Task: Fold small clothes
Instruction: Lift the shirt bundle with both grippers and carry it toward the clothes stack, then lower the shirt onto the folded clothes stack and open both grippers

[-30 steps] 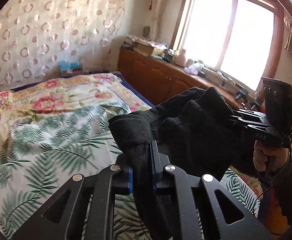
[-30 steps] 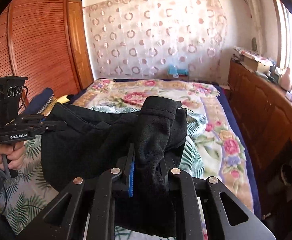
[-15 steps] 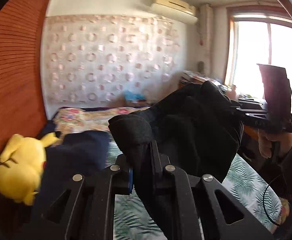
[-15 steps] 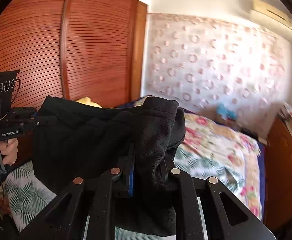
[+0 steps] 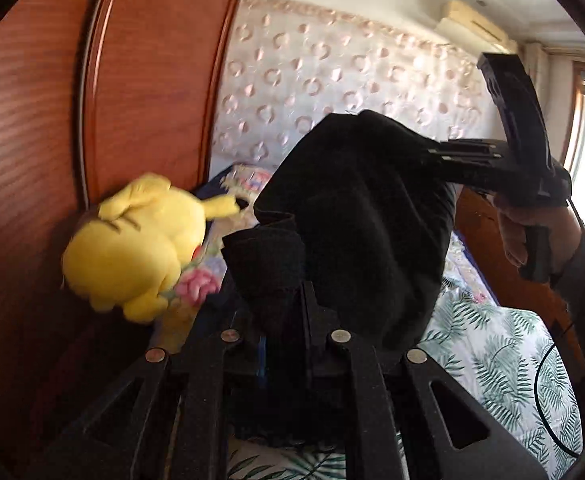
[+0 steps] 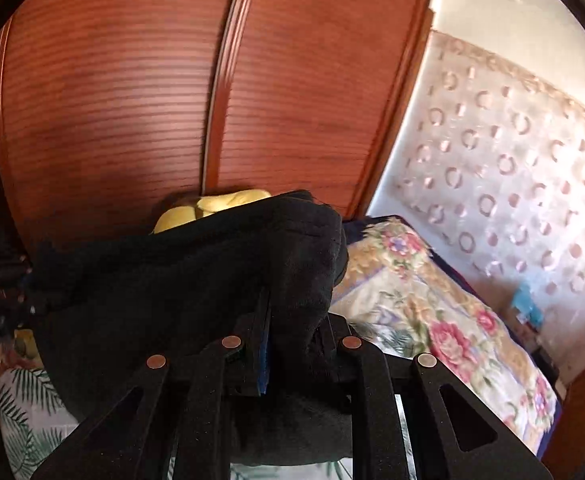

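Observation:
A small black garment (image 5: pixel 356 216) hangs in the air between my two grippers, above the bed. My left gripper (image 5: pixel 282 300) is shut on one bunched corner of it. My right gripper (image 6: pixel 292 308) is shut on the other corner of the garment (image 6: pixel 180 280); it also shows in the left wrist view (image 5: pixel 432 156), held by a hand at the right. The left gripper (image 6: pixel 28 300) shows dimly at the left edge of the right wrist view. The cloth sags between them and hides both sets of fingertips.
A yellow plush toy (image 5: pixel 132 248) lies at the head of the bed against a red-brown slatted wardrobe (image 6: pixel 172 100). The bed has a leaf-print sheet (image 5: pixel 504 352) and a floral quilt (image 6: pixel 452 320). A wall with a ring-pattern curtain (image 5: pixel 332 80) stands behind.
Both grippers have swung left and tilted up with the garment held between them. The view went from the bed and window to the wardrobe and plush toy.

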The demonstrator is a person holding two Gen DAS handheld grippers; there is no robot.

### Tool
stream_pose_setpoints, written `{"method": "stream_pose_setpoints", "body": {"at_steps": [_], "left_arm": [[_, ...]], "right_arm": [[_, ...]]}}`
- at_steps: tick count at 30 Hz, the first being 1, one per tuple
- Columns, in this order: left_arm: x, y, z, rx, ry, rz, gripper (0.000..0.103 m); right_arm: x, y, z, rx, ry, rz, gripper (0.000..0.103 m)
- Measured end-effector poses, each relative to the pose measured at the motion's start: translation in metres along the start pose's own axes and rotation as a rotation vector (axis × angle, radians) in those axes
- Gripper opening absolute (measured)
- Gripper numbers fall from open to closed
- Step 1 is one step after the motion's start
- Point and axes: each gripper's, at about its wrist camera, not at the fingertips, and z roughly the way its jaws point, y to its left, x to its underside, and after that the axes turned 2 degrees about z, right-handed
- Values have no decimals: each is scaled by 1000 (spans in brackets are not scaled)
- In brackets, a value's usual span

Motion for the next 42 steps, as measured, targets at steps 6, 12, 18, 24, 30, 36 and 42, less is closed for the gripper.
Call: {"method": "stream_pose_setpoints", "body": {"at_steps": [6,12,18,24,30,36,42], "left_arm": [[14,-5,14,-26,46,20,14],[14,3,4,-27,29,43,17],[10,7,-10,-26,-8,67,49],[5,0,-27,2,-46,105,88],[9,-19,-41,15,-55,160,88],[17,-45,-58,62,-62,205,88],[29,-80,-73,123,-61,261,88]], "right_arm": [[-6,-28,45,126,24,111,34],[3,-37,17,49,-72,192,42],[37,-43,45,-39,-12,205,42],[73,-73,99,3,80,320,43],[78,-68,67,22,20,383,43],[111,-24,-19,95,-28,419,43],[163,13,-86,170,-76,469,43]]}}
